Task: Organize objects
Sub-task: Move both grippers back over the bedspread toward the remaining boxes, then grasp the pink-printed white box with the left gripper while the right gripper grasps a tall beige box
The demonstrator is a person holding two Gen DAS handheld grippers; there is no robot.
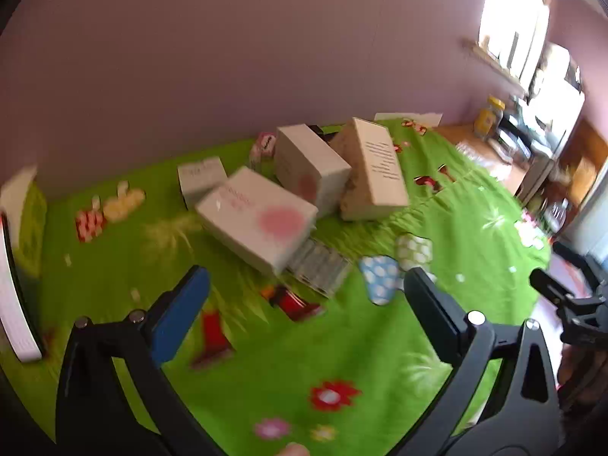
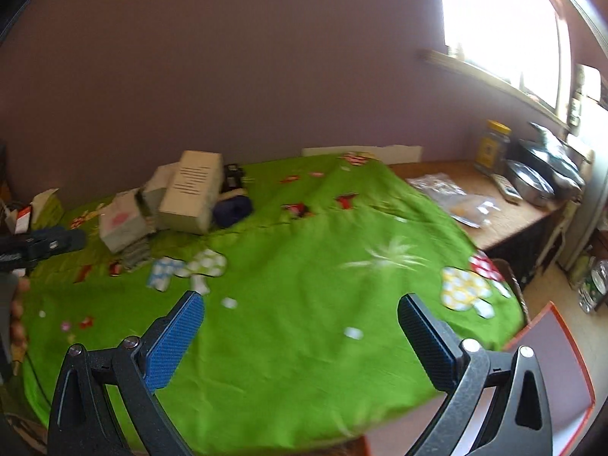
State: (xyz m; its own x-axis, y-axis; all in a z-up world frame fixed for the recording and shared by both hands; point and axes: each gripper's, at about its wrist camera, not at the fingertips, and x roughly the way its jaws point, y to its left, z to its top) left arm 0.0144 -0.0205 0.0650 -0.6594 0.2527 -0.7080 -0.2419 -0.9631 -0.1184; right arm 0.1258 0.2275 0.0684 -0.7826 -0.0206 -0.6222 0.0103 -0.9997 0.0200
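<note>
Both views are blurred, so fine detail on the packaging cannot be read.

In the left wrist view, the left gripper fills the bottom of the frame with its fingers spread wide and nothing between them, above a green patterned cloth. At the centre of the frame sits a cluster of white boxes: one box with a pink blot lies tilted nearest the fingers, its lower corner resting on what looks like a blister pack. Behind it stands a second white box, and to the right of that a taller box with printed text leans against it. A smaller white box lies to the left of the cluster. At the right edge of the frame the tip of the right gripper shows.

In the right wrist view, the right gripper occupies the bottom of the frame, fingers likewise held far apart and empty, over bare cloth. The box cluster sits in the middle left of the frame, with a dark blue object just to its right. A wooden counter at the right carries a yellow-lidded jar and a metal bowl.
</note>
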